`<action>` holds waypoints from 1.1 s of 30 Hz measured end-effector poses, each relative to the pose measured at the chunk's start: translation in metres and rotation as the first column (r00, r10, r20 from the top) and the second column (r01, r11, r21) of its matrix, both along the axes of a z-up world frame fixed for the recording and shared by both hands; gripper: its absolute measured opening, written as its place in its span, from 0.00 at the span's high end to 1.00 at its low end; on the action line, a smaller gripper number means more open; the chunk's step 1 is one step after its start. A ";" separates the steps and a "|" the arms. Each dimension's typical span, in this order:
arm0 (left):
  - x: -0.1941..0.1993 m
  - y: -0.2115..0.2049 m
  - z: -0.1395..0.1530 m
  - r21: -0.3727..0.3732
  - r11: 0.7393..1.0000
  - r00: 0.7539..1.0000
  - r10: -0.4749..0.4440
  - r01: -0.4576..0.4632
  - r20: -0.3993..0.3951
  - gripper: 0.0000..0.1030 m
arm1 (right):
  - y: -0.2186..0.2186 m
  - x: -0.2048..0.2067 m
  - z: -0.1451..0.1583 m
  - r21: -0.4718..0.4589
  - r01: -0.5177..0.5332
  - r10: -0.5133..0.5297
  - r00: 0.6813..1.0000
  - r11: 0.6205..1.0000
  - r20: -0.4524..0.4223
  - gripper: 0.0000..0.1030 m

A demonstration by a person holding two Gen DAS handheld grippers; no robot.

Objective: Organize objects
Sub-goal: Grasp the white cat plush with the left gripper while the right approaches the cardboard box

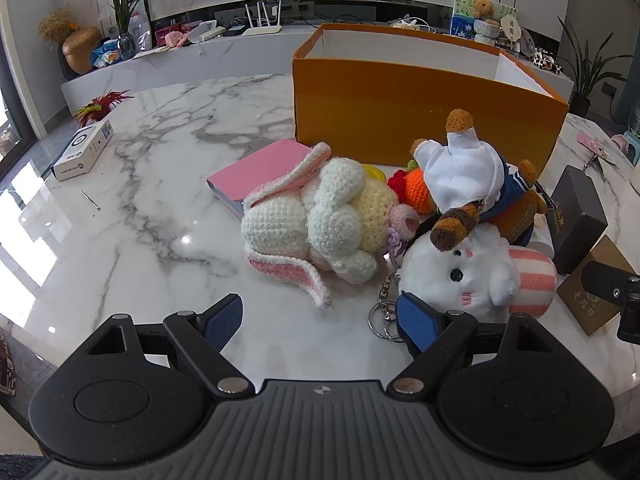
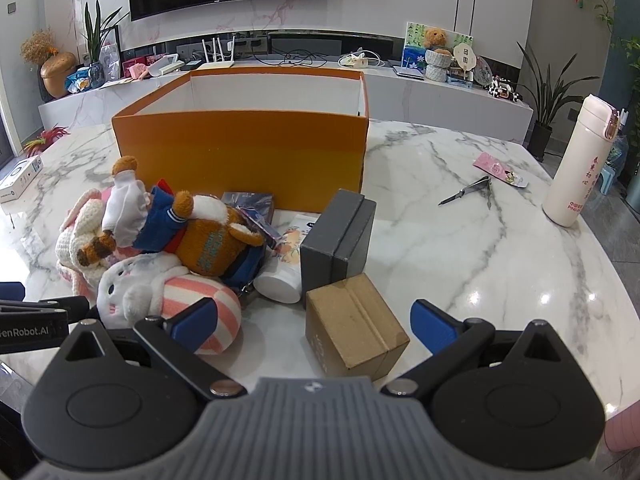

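Left gripper (image 1: 320, 320) hovers low over the marble table (image 1: 160, 160), jaws spread wide with nothing between them. Far off to its left lies a small white carton (image 1: 82, 155). Ahead and slightly left, a pink notebook (image 1: 260, 168) lies flat. Directly ahead lies a crocheted white rabbit (image 1: 316, 224) on its side, partly over the notebook's near corner. Just right of it, a brown teddy bear (image 1: 472, 184) in white and blue clothing rests on a white plush bunny (image 1: 460, 272) with a pink-striped body; the bunny sits just beyond the gripper's right finger. Key rings (image 1: 382, 316) lie beside that finger. Behind the toys stands the open orange box (image 1: 420, 112).

Right gripper (image 2: 316, 324) is likewise spread wide, holding nothing. Its left finger sits against the striped plush bunny (image 2: 168, 300). Between the fingers, just ahead, stands a brown cardboard box (image 2: 352, 324). Behind that box, touching it, is a dark grey box (image 2: 340, 240), with a white tube (image 2: 284, 272) lying to its left. Farther right of the gripper lie nail clippers (image 2: 468, 190), and at far right stands a white thermos (image 2: 580, 160).
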State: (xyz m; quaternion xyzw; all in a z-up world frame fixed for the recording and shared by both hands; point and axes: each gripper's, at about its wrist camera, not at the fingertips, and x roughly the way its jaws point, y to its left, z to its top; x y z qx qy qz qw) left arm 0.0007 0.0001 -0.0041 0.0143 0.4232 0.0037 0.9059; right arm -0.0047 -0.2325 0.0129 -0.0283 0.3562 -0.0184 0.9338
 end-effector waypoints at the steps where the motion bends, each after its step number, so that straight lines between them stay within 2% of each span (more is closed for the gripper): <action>1: 0.000 0.000 0.000 0.000 1.000 1.000 0.000 0.000 0.000 0.03 | 0.000 0.000 0.000 0.000 0.000 0.000 1.000 1.000 0.000 0.01; 14: -0.001 -0.001 0.001 -0.014 1.000 1.000 -0.012 0.012 -0.005 0.03 | -0.001 0.000 0.001 0.003 0.001 -0.001 1.000 1.000 0.000 0.01; 21: -0.006 -0.008 0.004 -0.139 0.985 0.995 -0.103 0.104 0.017 0.03 | -0.027 -0.001 0.003 0.053 0.053 -0.053 0.999 0.997 -0.009 0.01; 29: 0.002 -0.034 -0.001 -0.174 0.970 0.985 -0.167 0.171 0.042 0.03 | -0.046 -0.001 -0.003 0.075 0.056 -0.053 0.998 0.996 -0.039 0.01; 33: 0.008 -0.044 -0.005 -0.240 0.946 0.976 -0.212 0.217 0.045 0.03 | -0.052 0.006 -0.013 0.063 0.040 -0.036 0.998 0.997 -0.058 0.01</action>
